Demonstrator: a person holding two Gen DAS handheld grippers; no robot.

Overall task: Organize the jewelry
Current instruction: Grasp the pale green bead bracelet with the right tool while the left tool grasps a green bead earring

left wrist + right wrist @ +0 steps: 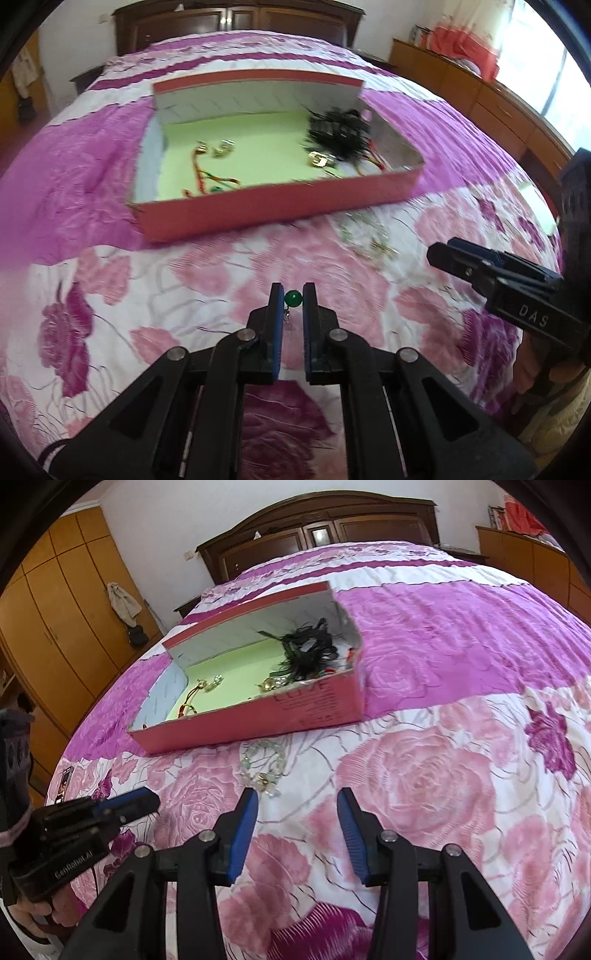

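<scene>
**A:** Why is the left gripper [293,297] held so low and near, short of the box?

**B:** It has its jaws clamped on a green bead [294,298], with a small metal hook or link hanging under it, likely an earring. It hovers above the floral bedspread [110,280], and the red box [258,206] lies farther off. Judging by the task, the bead is meant for the box, so the grip is kept tight on something that small and round.

**A:** And the right gripper [297,827]?

**B:** Its jaws stand spread wide with nothing between them. From its own camera, a pale beaded piece [264,768] lies on the bedspread just beyond its fingertips, between the gripper and the near wall of the box. The spread jaws suit a loose, sprawling string; that looks like the next thing to be picked up.

**A:** What already sits in the box?

**B:** On the green lining, a red braided cord [201,173] and a couple of gold-coloured pieces [216,149] lie towards the left. A black feathery ornament [338,129] fills the far right corner, with another gold piece [319,159] just in front of it. The box is open-topped and shallow, so things can be dropped in from above.

**A:** Any risk?

**B:** The bead could slip from the pads, since it is gripped only at its sides. The soft quilted cover would make the beaded string awkward to pinch cleanly.
</scene>
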